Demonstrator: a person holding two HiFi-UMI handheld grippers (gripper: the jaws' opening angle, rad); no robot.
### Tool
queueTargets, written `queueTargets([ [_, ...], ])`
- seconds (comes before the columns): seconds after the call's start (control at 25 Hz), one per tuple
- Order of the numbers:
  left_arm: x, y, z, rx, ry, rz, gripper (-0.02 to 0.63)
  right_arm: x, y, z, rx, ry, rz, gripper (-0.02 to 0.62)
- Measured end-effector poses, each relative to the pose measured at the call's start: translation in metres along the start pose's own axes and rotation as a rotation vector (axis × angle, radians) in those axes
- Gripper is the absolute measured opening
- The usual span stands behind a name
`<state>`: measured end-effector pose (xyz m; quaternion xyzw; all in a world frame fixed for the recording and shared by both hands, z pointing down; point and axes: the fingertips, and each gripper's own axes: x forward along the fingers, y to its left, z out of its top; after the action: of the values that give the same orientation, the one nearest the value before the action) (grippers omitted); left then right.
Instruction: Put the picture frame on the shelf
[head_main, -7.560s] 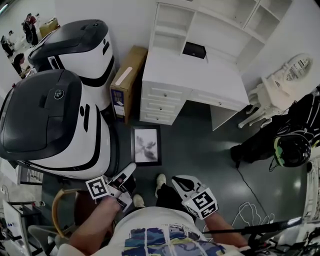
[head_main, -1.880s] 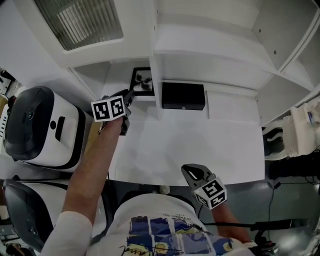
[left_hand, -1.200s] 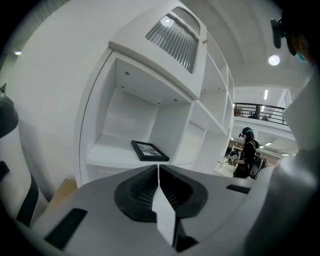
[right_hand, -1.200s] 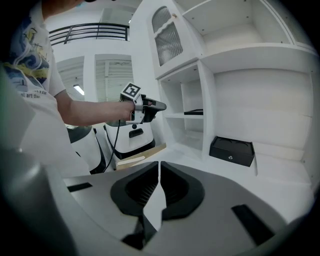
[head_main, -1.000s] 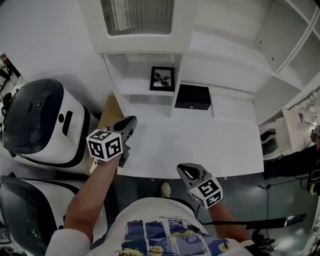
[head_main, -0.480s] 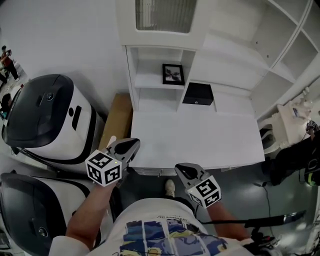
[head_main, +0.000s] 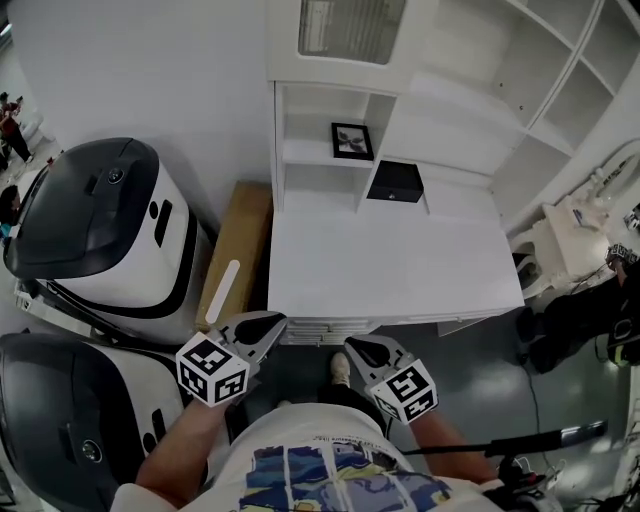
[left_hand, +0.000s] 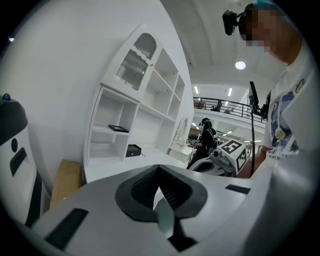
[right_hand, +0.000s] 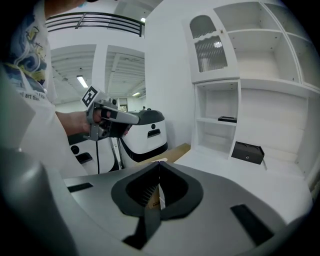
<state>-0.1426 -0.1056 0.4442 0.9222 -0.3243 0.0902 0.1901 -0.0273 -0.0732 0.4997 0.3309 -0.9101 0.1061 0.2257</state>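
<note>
The black picture frame (head_main: 352, 141) lies on the middle board of the white shelf unit (head_main: 300, 152), above the desk top. It also shows small in the left gripper view (left_hand: 118, 128) and the right gripper view (right_hand: 227, 119). My left gripper (head_main: 272, 322) is shut and empty, held near my body in front of the desk's front edge, far from the frame. My right gripper (head_main: 353, 346) hangs beside it, also shut with nothing in it. Each gripper's jaws meet at the tip in its own view (left_hand: 159, 167) (right_hand: 159, 163).
A black box (head_main: 394, 181) stands at the back of the white desk (head_main: 390, 265). A cardboard carton (head_main: 236, 255) leans left of the desk. Two large black-and-white machines (head_main: 95, 225) fill the left side. A white chair (head_main: 575, 235) and a dark bag stand to the right.
The left gripper has drawn back from the shelf to in front of the desk edge. The frame stays on the shelf. The whole view has backed away from the desk.
</note>
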Motion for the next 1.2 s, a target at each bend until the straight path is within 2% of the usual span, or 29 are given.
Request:
queueTargets([
  [0.28, -0.023, -0.026, -0.017, 0.017, 0.0, -0.033, 0.012, -0.009, 0.027, -0.008, -0.013, 0.007, -0.005, 0.025],
  [0.76, -0.04, -0.052, -0.041, 0.025, 0.013, -0.075, 0.012, -0.02, 0.05, -0.012, -0.034, 0.01, -0.016, 0.025],
  [1.2, -0.05, -0.057, -0.053, 0.028, 0.021, -0.078, 0.012, -0.018, 0.066, -0.016, -0.041, 0.012, -0.008, 0.025],
])
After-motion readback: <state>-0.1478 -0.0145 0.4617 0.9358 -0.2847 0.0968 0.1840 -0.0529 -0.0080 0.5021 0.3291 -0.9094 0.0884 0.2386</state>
